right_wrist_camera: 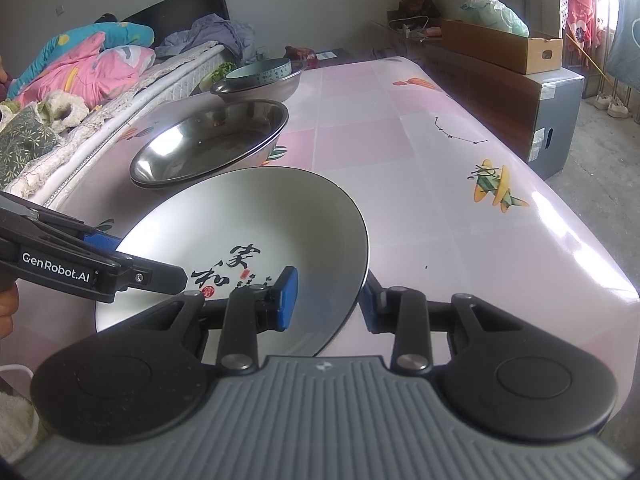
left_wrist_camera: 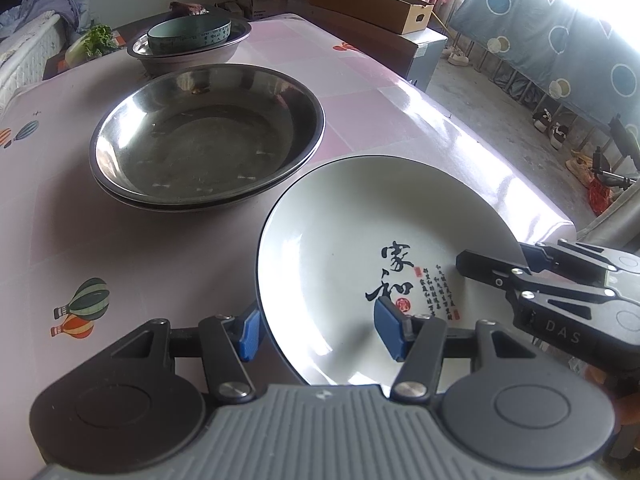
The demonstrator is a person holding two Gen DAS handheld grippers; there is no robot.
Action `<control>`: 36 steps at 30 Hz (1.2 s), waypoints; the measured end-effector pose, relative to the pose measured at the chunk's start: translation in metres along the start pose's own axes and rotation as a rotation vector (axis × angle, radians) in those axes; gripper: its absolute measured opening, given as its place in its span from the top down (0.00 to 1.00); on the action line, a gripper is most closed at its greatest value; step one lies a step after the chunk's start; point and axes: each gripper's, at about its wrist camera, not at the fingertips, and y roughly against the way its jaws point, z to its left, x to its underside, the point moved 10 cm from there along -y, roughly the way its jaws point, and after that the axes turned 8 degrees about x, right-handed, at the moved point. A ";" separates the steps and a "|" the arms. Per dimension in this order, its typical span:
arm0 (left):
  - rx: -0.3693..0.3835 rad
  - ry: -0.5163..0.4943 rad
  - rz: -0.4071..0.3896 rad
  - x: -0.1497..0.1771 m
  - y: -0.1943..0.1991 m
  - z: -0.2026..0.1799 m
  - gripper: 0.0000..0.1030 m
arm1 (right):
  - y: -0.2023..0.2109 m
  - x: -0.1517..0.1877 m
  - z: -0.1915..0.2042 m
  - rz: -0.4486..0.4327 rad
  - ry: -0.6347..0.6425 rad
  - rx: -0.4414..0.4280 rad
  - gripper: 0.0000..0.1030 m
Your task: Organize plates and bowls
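Note:
A white plate [left_wrist_camera: 332, 240] [right_wrist_camera: 240, 224] with black calligraphy and a dark rim lies at the near end of the pink table [left_wrist_camera: 80, 232]. My right gripper [right_wrist_camera: 329, 300] [left_wrist_camera: 494, 258] straddles its right rim. One blue pad is against the inside and the other under the outside, so it is shut on the plate. My left gripper [left_wrist_camera: 320, 332] [right_wrist_camera: 150, 264] straddles the opposite rim with its jaws wide apart and not pressing. Beyond the plate sit two nested steel bowls [left_wrist_camera: 206, 136] [right_wrist_camera: 212, 144]. Farther back a green ceramic bowl [left_wrist_camera: 190, 32] [right_wrist_camera: 260, 72] sits inside a steel basin [left_wrist_camera: 236, 46] [right_wrist_camera: 276, 86].
The table's long edge [left_wrist_camera: 500, 160] [right_wrist_camera: 560, 216] drops off on the right, with an open cardboard box [left_wrist_camera: 372, 8] [right_wrist_camera: 504, 48] on crates beyond it. A bed with bedding [right_wrist_camera: 80, 64] runs along the left side. Leafy greens [left_wrist_camera: 96, 40] lie by the far basin.

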 end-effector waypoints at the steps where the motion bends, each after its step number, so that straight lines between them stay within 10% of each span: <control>1: 0.002 0.001 0.000 0.000 0.000 0.000 0.44 | 0.000 0.000 0.000 0.001 -0.001 0.000 0.68; 21: 0.039 0.040 -0.036 0.004 0.005 0.019 0.75 | 0.006 0.005 -0.005 -0.007 0.002 0.006 0.73; 36: 0.053 0.022 -0.026 0.005 0.003 0.017 0.71 | 0.009 0.009 -0.004 -0.006 -0.011 -0.008 0.72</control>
